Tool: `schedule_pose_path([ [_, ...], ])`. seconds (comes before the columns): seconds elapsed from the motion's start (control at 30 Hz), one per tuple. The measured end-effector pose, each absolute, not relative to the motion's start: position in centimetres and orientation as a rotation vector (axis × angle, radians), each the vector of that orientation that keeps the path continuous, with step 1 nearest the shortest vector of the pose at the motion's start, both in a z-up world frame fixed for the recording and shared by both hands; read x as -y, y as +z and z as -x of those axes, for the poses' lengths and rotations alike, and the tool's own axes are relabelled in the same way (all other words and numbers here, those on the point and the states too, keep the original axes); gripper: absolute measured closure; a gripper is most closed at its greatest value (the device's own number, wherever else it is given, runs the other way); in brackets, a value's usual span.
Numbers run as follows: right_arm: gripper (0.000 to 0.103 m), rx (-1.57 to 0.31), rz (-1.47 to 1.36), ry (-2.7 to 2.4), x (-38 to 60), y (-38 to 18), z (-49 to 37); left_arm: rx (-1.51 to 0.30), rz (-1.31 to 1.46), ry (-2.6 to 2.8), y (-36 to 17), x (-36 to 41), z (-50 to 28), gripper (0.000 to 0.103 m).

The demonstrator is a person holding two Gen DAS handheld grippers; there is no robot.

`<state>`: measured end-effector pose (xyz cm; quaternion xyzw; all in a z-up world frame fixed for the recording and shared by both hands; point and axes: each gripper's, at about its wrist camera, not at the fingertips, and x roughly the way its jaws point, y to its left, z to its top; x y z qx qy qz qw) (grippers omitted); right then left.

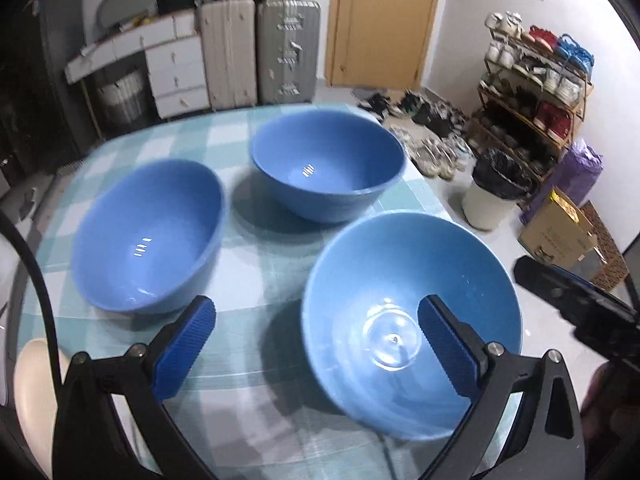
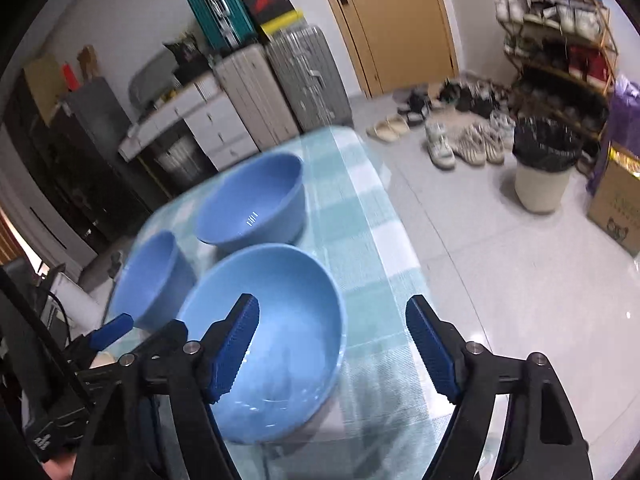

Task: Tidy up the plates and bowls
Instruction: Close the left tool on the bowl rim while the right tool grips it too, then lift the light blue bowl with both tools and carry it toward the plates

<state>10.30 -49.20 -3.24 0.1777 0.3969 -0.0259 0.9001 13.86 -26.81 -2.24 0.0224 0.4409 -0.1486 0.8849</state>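
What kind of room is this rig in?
Likely a lived-in home entryway or dining corner: a wooden door, a loaded metal shoe rack, hard-shell suitcases, and a table with a teal checked cloth.

glossy smooth blue bowls; checked cloth table under a clear shiny sheet; ribbed blue fingers.

My left camera looks steeply down over the table, close above three bowls. My right one tilts down from the table's right edge; both share the bowls.
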Motion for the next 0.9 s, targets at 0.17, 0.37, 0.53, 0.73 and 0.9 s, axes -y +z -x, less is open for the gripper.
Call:
schedule_pose_path([
  [0.17,0.035,-0.918,-0.304,-0.064,48.7,-5.2,-12.5,-1.033,-0.043,-0.33,-4.2,28.7,-15.4,0.023],
  [0.37,0.058,-1.02,-0.307,-0.075,48.8,-7.4,-14.9,-1.101,-0.043,-0.316,-6.2,29.5,-15.9,0.059],
  [0.53,0.093,-1.073,-0.265,-0.034,47.4,-8.5,-15.9,-1.155,-0.004,-0.306,-7.4,28.7,-16.3,0.086],
  [0.73,0.095,-1.109,-0.233,-0.002,46.1,-8.9,-15.7,-1.171,0.002,-0.302,-7.7,27.8,-15.9,0.089],
  [0.9,0.096,-1.108,-0.225,0.045,45.0,-8.5,-14.5,-1.195,-0.044,-0.28,-8.6,26.9,-14.0,0.09],
])
